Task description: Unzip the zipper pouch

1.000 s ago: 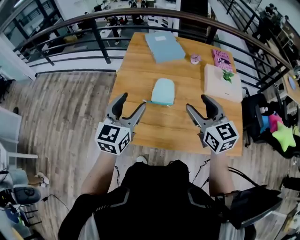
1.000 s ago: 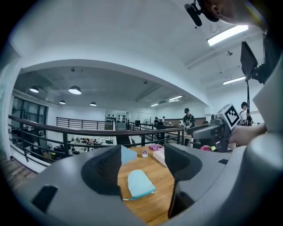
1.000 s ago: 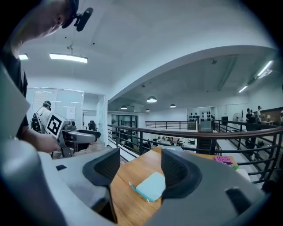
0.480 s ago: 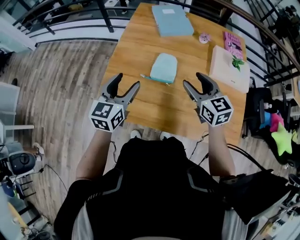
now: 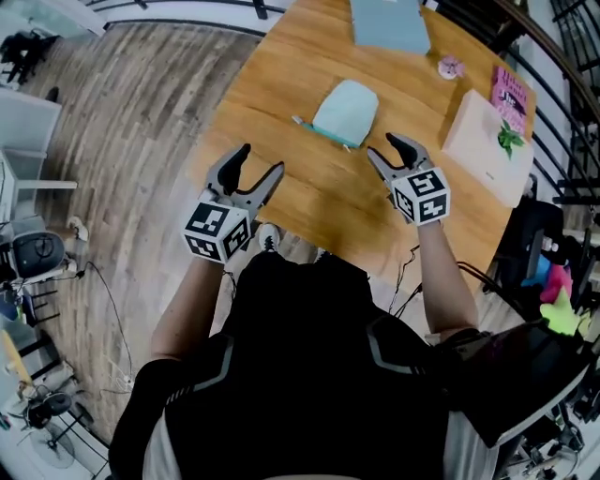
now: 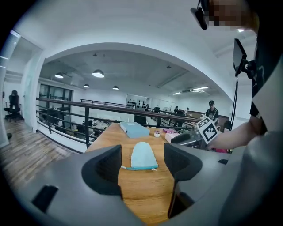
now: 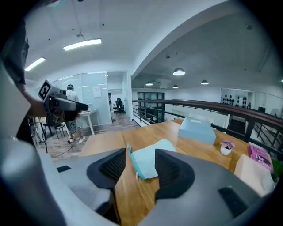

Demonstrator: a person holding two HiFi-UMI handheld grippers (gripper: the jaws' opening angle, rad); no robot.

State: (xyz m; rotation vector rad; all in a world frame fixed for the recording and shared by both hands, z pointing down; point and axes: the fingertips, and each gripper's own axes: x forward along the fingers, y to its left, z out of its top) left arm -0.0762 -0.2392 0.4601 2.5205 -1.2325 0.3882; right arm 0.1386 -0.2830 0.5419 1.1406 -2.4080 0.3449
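The left tool is gaping empty; the right tool, open but narrowing, is drawing nearer the pouch, seemingly untouched.

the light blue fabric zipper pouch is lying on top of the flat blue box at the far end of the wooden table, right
Not on top of it. The light blue fabric zipper pouch lies directly on the wooden table, apart from the flat blue box, which does sit at the far end. The head view shows bare wood between them.
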